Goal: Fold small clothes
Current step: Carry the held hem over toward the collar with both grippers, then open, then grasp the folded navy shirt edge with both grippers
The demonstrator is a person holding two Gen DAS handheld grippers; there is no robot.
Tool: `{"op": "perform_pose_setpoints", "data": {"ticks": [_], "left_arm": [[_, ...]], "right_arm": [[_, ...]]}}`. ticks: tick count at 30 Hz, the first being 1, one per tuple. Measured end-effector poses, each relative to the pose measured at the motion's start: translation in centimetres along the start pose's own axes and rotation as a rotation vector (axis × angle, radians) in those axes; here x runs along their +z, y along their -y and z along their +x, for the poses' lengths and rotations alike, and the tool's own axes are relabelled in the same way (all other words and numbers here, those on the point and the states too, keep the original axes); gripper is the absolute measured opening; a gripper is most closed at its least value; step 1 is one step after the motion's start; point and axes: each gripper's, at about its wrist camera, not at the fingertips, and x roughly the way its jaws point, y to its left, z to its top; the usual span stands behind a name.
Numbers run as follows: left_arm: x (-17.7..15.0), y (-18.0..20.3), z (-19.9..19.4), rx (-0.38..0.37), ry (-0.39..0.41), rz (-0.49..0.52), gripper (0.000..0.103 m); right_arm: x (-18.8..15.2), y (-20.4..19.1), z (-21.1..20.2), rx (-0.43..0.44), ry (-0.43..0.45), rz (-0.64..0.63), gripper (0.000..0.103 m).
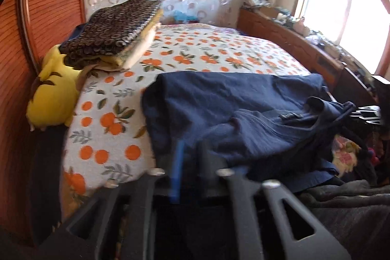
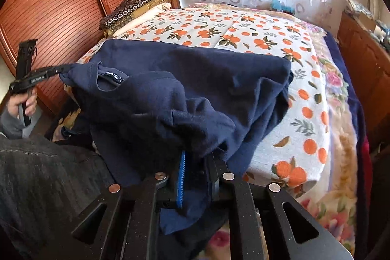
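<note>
- Navy T-shirt (image 2: 195,89) lay bunched on the orange-print bedspread (image 2: 243,28), near edge lifted.
- Neck label (image 2: 114,77) was too small to read reliably.
- Right gripper (image 2: 195,177) clamped on shirt fabric.
- Left gripper (image 2: 62,70) pinched the shoulder edge; in its own view (image 1: 192,162) the fingertips were blurred.

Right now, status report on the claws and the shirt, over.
Both claws shut on shirt: right claw at a bunched edge, left claw by the collar. Shirt crumpled on bed, unfolded. Nothing in the way.
</note>
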Motion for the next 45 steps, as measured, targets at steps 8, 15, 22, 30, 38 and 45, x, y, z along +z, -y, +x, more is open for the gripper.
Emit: {"op": "perform_pose_setpoints", "data": {"ticks": [8, 15, 22, 30, 38, 45], "left_arm": [[1.2, -0.7, 0.0, 0.025, 0.018, -0.004, 0.066], [2.1, -1.1, 0.9, -0.011, 0.022, -0.026, 0.077], [4.1, -2.1, 3.2, -0.020, 0.016, -0.044, 0.077], [6.8, -2.7, 7.7, -0.004, -0.021, -0.014, 0.077], [7.0, -3.5, 11.0, -0.003, -0.096, -0.027, 0.077], [6.7, -3.1, 12.1, 0.000, -0.122, 0.006, 0.077]], "right_arm": [[-0.5, 0.6, -2.4, -0.071, 0.011, 0.016, 0.014], [0.9, 0.4, -4.8, -0.135, 0.087, 0.005, 0.018], [2.3, 1.1, -2.4, -0.157, 0.142, 0.025, 0.061], [4.9, 4.2, 3.5, -0.179, 0.141, 0.099, 0.063], [6.4, 7.2, 7.6, -0.203, 0.071, 0.166, 0.063], [6.9, 8.8, 8.4, -0.197, 0.075, 0.231, 0.066]]}}
